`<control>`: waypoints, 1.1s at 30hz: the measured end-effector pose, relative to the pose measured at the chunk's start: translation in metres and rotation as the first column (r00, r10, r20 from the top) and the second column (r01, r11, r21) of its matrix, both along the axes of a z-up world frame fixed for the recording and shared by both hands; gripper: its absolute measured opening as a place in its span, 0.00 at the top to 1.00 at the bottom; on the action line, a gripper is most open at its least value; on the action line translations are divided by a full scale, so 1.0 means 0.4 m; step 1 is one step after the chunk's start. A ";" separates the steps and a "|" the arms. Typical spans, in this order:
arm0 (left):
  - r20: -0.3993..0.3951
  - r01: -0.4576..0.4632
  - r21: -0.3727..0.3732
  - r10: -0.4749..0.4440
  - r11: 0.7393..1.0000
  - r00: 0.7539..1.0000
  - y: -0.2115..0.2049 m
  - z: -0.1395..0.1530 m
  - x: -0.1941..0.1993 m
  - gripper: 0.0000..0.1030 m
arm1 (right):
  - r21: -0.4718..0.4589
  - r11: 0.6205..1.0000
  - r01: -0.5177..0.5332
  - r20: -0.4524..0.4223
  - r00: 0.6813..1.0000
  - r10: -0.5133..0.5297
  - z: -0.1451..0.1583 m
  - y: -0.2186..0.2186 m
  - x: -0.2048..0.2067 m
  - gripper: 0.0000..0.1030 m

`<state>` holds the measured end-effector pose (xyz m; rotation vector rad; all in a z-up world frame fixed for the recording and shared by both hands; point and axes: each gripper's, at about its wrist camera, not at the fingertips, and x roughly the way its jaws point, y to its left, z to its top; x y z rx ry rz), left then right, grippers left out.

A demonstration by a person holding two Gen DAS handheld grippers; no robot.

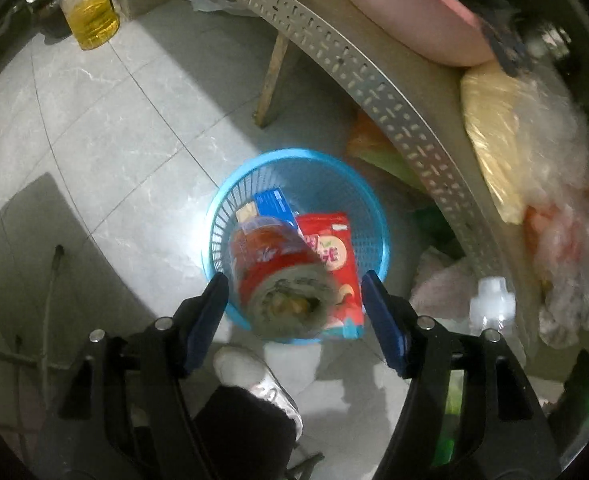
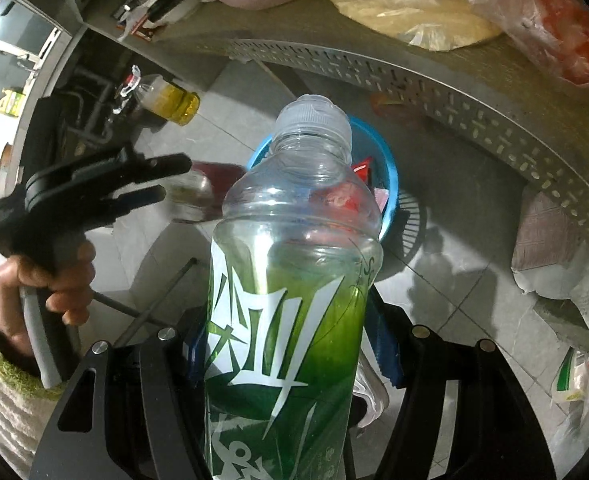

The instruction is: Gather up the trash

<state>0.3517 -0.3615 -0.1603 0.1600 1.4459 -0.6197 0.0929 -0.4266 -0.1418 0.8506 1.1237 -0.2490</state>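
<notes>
Grey floor tiles carry the blue basket [image 1: 374, 216] beside the desk [image 1: 446, 92]; above it the left gripper [image 1: 294, 300] gapes around a falling red bottle [image 1: 278, 276], so the right gripper [image 2: 290, 344], clamping the green bottle [image 2: 290, 280], should centre over the basket before opening.

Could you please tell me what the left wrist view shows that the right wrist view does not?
Only the left wrist view: a blue box inside the blue basket, below the open left gripper. Only the right wrist view: a hand holding that gripper, and the right gripper shut on a green-labelled bottle. Both: the basket and the oil bottle on the floor.
</notes>
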 end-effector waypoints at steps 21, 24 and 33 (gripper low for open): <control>0.288 -0.010 -0.206 0.071 0.978 0.955 0.397 0.392 -0.189 0.27 | -0.229 0.955 -0.188 -0.156 0.976 0.155 -0.147 -0.013 0.409 0.25; 0.328 -0.036 -0.224 0.110 0.974 0.938 0.482 0.422 -0.242 0.24 | -0.277 0.944 -0.180 -0.154 0.978 0.141 -0.145 -0.017 0.420 0.25; 0.408 -0.107 -0.248 0.204 0.963 0.890 0.652 0.430 -0.426 0.19 | -0.322 0.942 -0.094 -0.021 0.995 0.092 0.013 0.028 0.236 0.25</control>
